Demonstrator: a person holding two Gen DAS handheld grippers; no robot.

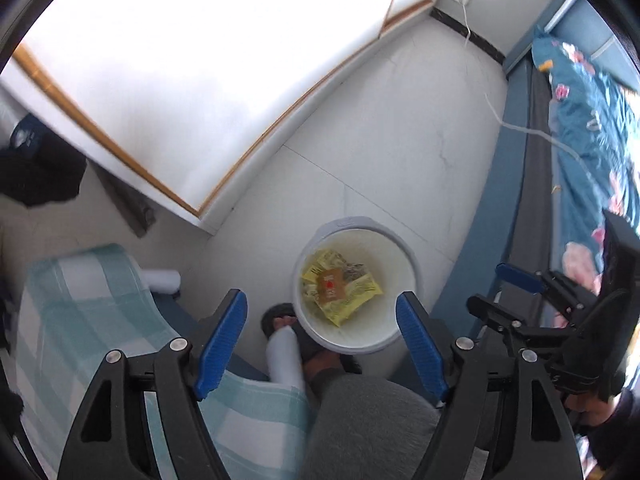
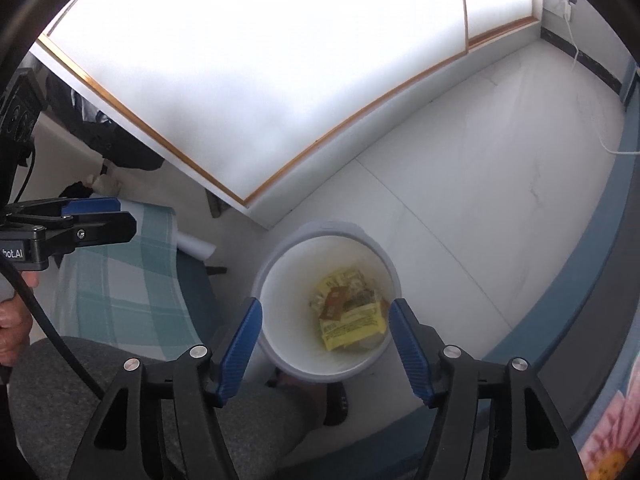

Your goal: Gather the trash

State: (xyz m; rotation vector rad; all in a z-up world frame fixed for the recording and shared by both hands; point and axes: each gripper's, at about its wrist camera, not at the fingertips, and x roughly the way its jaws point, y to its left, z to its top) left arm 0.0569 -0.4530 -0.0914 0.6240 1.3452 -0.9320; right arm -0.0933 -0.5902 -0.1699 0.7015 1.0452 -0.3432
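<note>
Left gripper (image 1: 321, 306): jaws wide, nothing between the blue pads, pointing down over the bin.
Right gripper (image 2: 325, 314): jaws wide, empty, above the bin mouth.
Person: grey trouser leg (image 1: 360, 420) under both grippers, sandalled foot (image 1: 280, 324) touching the bin's near side.
Bin (image 2: 280, 356): white round, upright on the floor (image 1: 400, 140), grey rim.
Bin contents: yellow wrapper (image 1: 352, 300) flat at the bottom, brown packet (image 1: 330, 286) on top; more crumpled wrappers under, unclear.
Chair: checked cloth seat (image 1: 80, 300), left of bin, near.
Bed (image 1: 592, 128): blue frame edge right of bin, floral cover.
Open room: bare floor beyond bin up to the white cupboard (image 1: 200, 80) edge.
Far: white cable (image 1: 466, 20) from the wall socket.
</note>
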